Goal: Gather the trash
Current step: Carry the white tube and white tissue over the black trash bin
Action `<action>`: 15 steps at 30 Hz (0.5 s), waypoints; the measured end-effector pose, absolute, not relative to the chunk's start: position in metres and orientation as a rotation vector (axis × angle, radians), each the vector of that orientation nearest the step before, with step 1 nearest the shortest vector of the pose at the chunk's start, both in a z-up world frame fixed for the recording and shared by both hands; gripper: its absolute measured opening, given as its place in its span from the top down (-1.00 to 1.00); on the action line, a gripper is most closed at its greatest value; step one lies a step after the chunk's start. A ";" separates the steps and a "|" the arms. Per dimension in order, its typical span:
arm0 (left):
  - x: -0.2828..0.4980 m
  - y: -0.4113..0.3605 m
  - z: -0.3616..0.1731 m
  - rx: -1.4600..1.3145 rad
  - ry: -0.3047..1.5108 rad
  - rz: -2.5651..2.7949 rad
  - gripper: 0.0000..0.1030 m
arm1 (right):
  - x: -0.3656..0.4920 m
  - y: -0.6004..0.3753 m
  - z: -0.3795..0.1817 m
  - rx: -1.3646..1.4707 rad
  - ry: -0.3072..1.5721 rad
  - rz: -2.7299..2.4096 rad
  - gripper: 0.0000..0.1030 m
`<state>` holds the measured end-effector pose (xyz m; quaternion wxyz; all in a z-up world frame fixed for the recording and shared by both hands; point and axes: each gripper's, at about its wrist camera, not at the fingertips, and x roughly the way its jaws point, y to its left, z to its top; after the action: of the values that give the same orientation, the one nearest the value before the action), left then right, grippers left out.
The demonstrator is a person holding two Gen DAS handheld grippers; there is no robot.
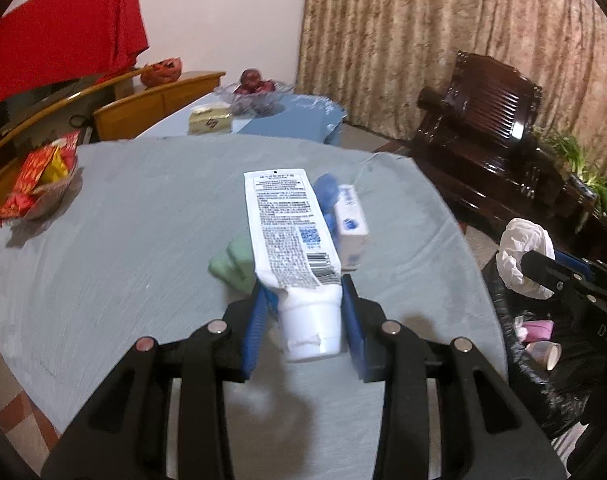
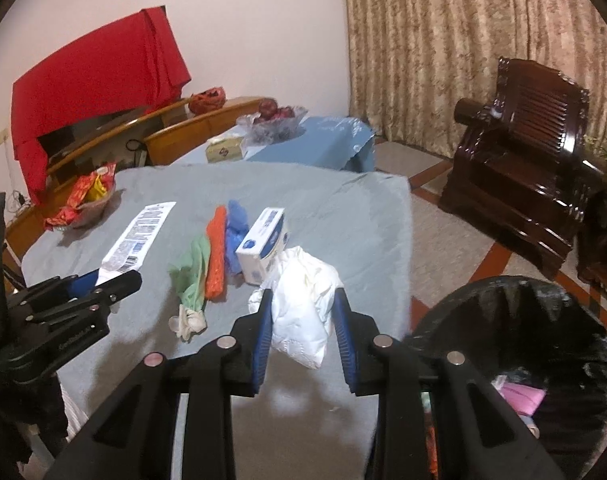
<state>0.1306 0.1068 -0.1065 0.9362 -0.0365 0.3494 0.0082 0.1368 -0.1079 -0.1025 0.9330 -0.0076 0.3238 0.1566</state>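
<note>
The table (image 2: pixel 343 208), under a grey-blue cloth, carries a loose cluster just beyond the right jaws: a white and blue box (image 2: pixel 263 244), with a blue bag (image 2: pixel 236 224), an orange bag (image 2: pixel 216 252) and a green bag (image 2: pixel 193 272) side by side to its left. A small white crumpled scrap (image 2: pixel 189 320) lies at the green bag's near end. Far left of the jaws (near the table's edge) sits a bowl of red and yellow packets (image 2: pixel 85 200).

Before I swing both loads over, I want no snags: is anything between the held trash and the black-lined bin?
Nothing visible. The right tool holds the crumpled white tissue beside the black-lined bin's rim; the left tool holds the white squeeze tube over the grey tablecloth.
</note>
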 end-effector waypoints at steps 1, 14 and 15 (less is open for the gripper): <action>0.130 0.102 -0.103 -0.071 0.709 0.009 0.34 | 0.134 -0.114 -0.098 -0.013 0.654 0.311 0.43; 0.122 0.023 -0.071 -0.026 0.647 -0.152 0.34 | 0.103 -0.183 -0.061 0.006 0.582 0.192 0.43; 0.121 0.019 -0.069 -0.022 0.644 -0.161 0.34 | 0.100 -0.190 -0.059 0.008 0.578 0.178 0.43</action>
<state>0.1214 0.0189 -0.0693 0.9453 -0.0109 0.3162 -0.0792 0.0998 -0.1903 -0.0591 0.9545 0.0038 0.2848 0.0879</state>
